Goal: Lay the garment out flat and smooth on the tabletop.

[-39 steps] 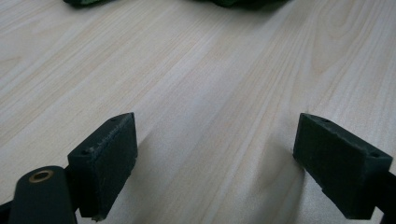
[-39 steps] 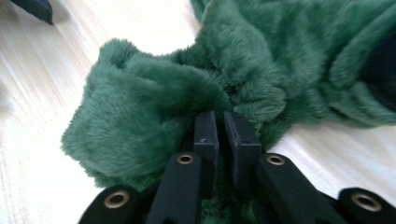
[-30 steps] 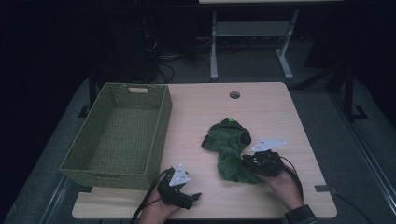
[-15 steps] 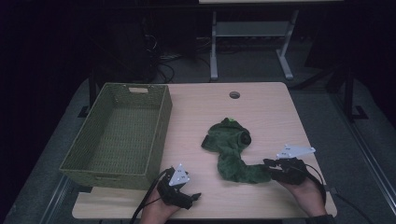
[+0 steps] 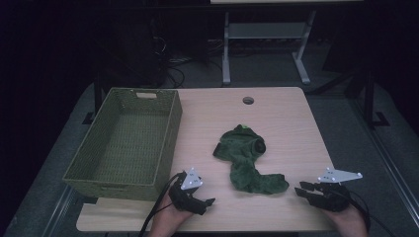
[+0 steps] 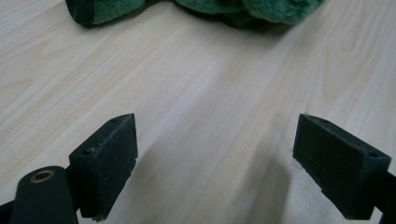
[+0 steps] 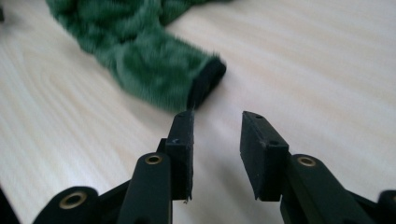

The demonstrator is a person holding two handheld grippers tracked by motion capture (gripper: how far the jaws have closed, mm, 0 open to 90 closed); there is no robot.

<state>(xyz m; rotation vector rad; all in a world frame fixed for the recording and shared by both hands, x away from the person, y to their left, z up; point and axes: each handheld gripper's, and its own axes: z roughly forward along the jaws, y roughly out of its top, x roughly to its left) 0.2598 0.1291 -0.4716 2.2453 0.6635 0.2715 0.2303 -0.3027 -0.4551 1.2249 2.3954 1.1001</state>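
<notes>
A: What's on the desk (image 5: 276, 113)?

B: Woven basket (image 5: 126, 143) at left, empty. Green fuzzy cloth (image 5: 244, 160) lies crumpled mid-desk. Left hand-held gripper (image 5: 200, 201) rests near front edge w/ jaws wide, nothing btwn them. Right hand-held gripper (image 5: 304, 190) sits just beside cloth's tail, jaws partly apart, holding nothing.

A: Best way to pick it up?

B: Prob. grab the thick bunched part, not the thin tail.

A: Changes?

B: Right one was on the cloth; it's pulled away rightward, jaws have just been opening.

Both grippers are black: the left gripper (image 5: 208, 201) and the right gripper (image 5: 300, 188) each carry a grey three-cornered plate, rectangular pads with small holes, brass rivets, and a black cable.
</notes>
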